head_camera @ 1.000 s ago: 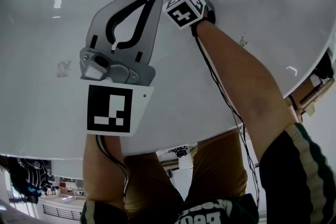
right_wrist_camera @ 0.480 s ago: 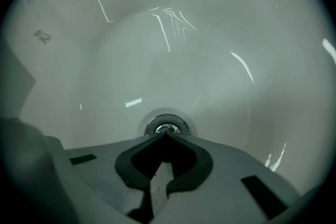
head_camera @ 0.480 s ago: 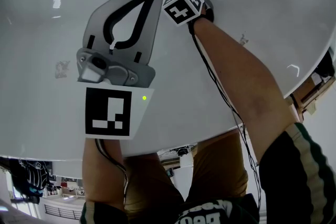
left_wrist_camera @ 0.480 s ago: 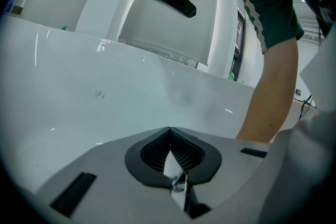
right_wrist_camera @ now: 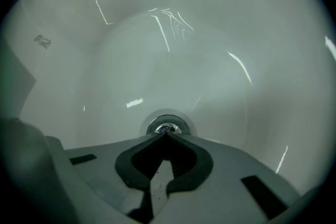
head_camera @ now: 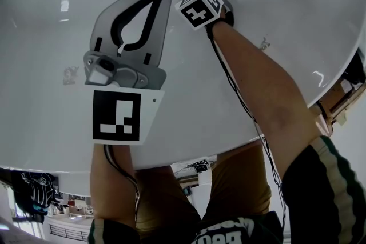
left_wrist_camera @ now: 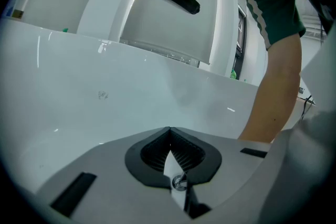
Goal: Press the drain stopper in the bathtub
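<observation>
Glossy white bathtub [right_wrist_camera: 157,34] enamel dips to the drain stopper [right_wrist_camera: 167,127], a rigid, slick metal cap we judge best pushed squarely at its centre rather than gripped, our right tool [right_wrist_camera: 166,134] poised on it with jaws together and empty, our left tool [left_wrist_camera: 169,129] likewise closed on nothing nearby.

A round, chrome-coloured metal drain stopper [right_wrist_camera: 167,125] is seen set inside a shiny ring at the lowest point of a glossy white bathtub [right_wrist_camera: 157,39]. In the head view it is found at the far end of the tub floor, roughly midway between left and right. Its near edge is covered by the closed tips of the right gripper [right_wrist_camera: 167,134]. Whether it is pushed down cannot be told. The curved tub walls are streaked with light reflections.
</observation>
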The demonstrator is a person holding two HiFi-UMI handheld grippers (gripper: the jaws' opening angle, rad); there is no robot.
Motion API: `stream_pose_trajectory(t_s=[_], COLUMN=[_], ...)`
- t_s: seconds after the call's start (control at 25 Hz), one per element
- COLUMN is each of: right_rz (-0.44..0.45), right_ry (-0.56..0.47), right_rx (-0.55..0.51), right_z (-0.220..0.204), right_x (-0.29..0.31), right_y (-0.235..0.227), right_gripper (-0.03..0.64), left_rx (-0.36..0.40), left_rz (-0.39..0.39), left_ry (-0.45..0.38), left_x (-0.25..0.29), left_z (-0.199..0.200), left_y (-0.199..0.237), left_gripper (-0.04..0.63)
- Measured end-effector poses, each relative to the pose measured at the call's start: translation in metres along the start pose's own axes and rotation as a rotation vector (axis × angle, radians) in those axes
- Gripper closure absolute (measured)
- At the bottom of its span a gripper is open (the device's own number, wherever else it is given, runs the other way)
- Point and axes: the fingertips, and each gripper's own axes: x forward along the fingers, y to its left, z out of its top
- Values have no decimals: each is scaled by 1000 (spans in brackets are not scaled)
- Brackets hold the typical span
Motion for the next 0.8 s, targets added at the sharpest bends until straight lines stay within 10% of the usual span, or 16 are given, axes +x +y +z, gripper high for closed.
stream_pose_trajectory(t_s=[0.8], right_rz=[-6], right_ry=[-8], right_rx=[74], right_z=[2], right_x=[-8], right_y=[1], right_gripper=[600], left_rx=[26], left_rz=[-10], left_ry=[15], left_x=[0], left_z=[-2], left_y=[-3], left_gripper=[586])
